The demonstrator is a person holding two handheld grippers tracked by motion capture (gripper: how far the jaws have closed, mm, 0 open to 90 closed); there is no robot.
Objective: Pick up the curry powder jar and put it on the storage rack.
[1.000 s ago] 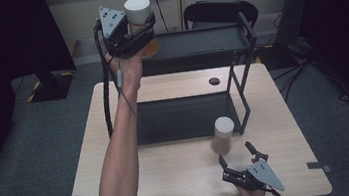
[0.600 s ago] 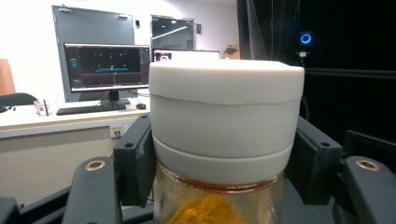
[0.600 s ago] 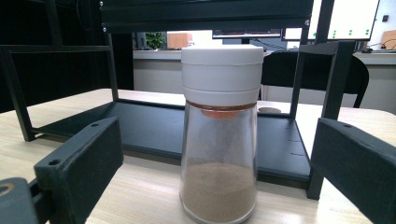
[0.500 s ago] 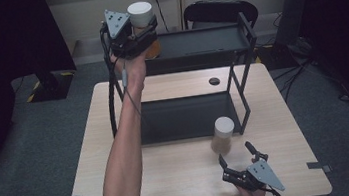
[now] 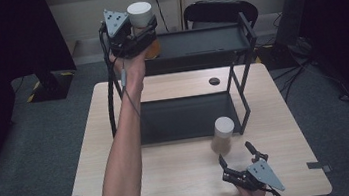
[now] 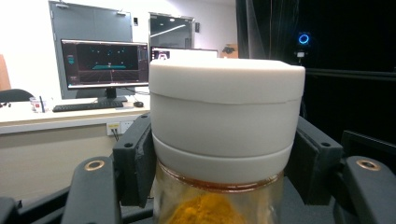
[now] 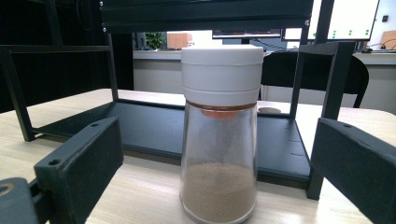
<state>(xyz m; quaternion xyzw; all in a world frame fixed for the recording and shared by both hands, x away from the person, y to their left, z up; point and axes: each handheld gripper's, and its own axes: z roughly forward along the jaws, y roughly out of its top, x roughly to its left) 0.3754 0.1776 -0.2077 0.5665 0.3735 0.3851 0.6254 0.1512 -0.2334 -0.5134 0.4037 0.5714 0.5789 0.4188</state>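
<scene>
The left gripper (image 5: pixel 142 34) pinches a yellow-spice jar (image 6: pixel 226 140) just under its white cap. The right gripper (image 5: pixel 241 163) stands spread wide, the brown-spice jar (image 7: pixel 219 135) just ahead of its jaws, untouched.

Bare forearm, black left gripper (image 5: pixel 147 33) with grey three-cornered plate, black cable, brass-ringed screw holes

Overhead view; two close jaw-level views.
</scene>
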